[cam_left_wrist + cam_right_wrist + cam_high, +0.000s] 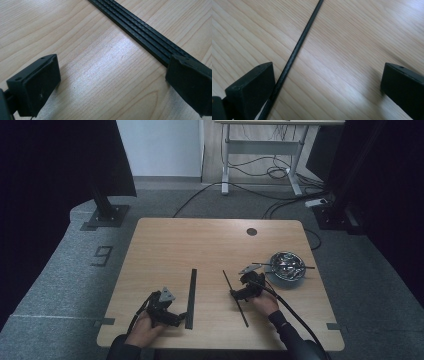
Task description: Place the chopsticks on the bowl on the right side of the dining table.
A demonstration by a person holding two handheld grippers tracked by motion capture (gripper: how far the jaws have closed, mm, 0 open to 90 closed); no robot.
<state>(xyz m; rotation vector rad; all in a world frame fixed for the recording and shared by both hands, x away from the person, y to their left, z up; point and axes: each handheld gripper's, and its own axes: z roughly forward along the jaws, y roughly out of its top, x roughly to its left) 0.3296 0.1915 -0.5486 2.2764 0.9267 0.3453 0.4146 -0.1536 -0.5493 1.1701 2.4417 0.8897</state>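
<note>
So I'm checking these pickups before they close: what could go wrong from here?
1. The thin rod lies beside one jaw of the open right gripper, not midway, so closing may roll or flick it away.
2. The flat strip runs under one jaw of the open left gripper; the jaw may press on it rather than pinch it.
3. The metal bowl sits near the right hand and could get knocked.
</note>
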